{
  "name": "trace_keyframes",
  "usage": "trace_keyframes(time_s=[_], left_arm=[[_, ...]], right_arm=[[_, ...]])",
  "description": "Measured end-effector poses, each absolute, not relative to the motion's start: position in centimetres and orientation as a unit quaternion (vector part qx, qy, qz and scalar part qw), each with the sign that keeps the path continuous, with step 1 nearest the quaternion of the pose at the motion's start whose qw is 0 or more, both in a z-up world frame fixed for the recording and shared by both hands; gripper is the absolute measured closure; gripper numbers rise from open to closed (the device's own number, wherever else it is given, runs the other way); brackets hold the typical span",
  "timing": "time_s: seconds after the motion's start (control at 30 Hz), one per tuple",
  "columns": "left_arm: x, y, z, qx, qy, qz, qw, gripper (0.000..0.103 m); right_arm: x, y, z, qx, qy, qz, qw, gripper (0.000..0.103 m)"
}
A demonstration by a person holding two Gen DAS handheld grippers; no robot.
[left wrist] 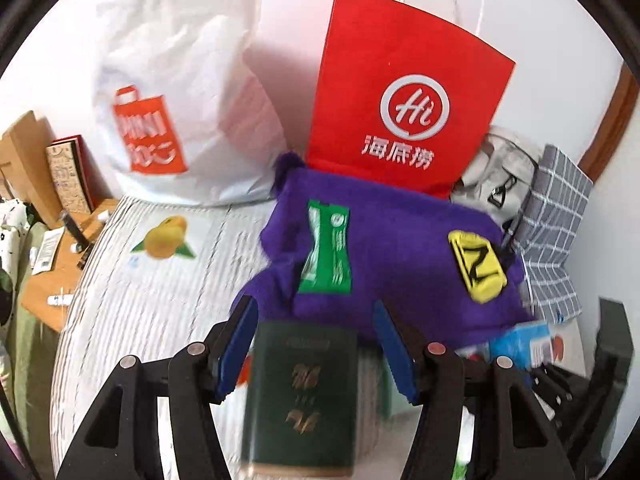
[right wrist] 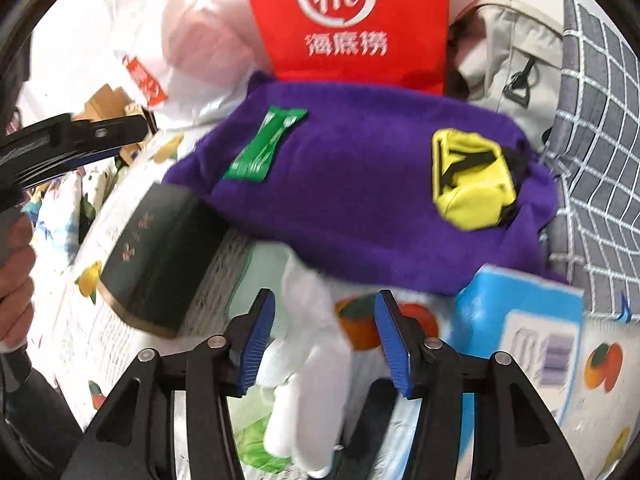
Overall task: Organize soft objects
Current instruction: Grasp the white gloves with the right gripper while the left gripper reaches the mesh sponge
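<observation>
I read the purple fleece cloth (right wrist: 360, 184) as the soft thing to sort: it lies spread over the clutter toward the back edge of the bed (left wrist: 132, 300), against the red paper bag (left wrist: 404, 92), with 1 green sachet (left wrist: 326, 252) and 1 yellow pouch (left wrist: 476, 266) resting on top, probably just dropped there.

My right gripper (right wrist: 324, 344) hangs about half open over a white glove (right wrist: 308, 368) that lies between the jaws; the pads do not seem to press it. My left gripper (left wrist: 316, 352) is also about half open, with a dark green box (left wrist: 300, 396) under the gap, apparently not clamped.

Only the right wrist view shows the glove, the blue carton (right wrist: 520, 340) near the cloth's front corner, and a hand (right wrist: 16, 268) on the left gripper's handle. Only the left wrist view shows the white plastic bag's (left wrist: 180, 80) full shape and the wooden desk (left wrist: 52, 264) beside the bed.
</observation>
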State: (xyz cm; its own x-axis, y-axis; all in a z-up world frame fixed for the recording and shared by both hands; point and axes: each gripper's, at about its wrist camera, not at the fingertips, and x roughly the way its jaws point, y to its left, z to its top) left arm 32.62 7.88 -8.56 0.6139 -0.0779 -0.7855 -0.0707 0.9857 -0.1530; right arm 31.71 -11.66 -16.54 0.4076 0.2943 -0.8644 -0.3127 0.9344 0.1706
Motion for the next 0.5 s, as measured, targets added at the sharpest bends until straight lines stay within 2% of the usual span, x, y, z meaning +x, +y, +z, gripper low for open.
trace_keyframes(time_s=[0.03, 0.17, 0.2, 0.23, 0.27, 0.3, 0.5], left_arm=[[31.9, 8.1, -8.7, -0.086, 0.439, -0.002, 0.894, 0.045], [28.6, 9.4, -10.0, -0.104, 0.446, -0.002, 0.889, 0.045], [27.9, 9.6, -10.5, -0.108, 0.449, -0.003, 0.887, 0.045], [27.3, 9.8, -10.9, -0.112, 0.453, -0.004, 0.885, 0.045], [26.9, 9.8, -11.2, -0.113, 0.455, -0.004, 0.884, 0.045], [26.5, 10.0, -11.4, -0.112, 0.456, -0.002, 0.883, 0.045], [24.3, 10.6, -12.1, -0.12, 0.46, 0.002, 0.88, 0.045]], right_arm=[[31.6, -11.4, -16.9, -0.012, 0.518, 0.176, 0.837, 0.043], [32.2, -10.3, -19.2, -0.047, 0.54, 0.14, 0.828, 0.042], [32.1, -9.8, -19.4, -0.066, 0.537, 0.133, 0.831, 0.046], [31.9, -9.4, -19.5, -0.078, 0.535, 0.135, 0.831, 0.071], [31.8, -9.2, -19.7, -0.075, 0.541, 0.148, 0.824, 0.09], [31.7, -9.2, -19.5, -0.066, 0.544, 0.156, 0.822, 0.094], [27.9, -10.6, -14.9, -0.049, 0.481, 0.155, 0.861, 0.094]])
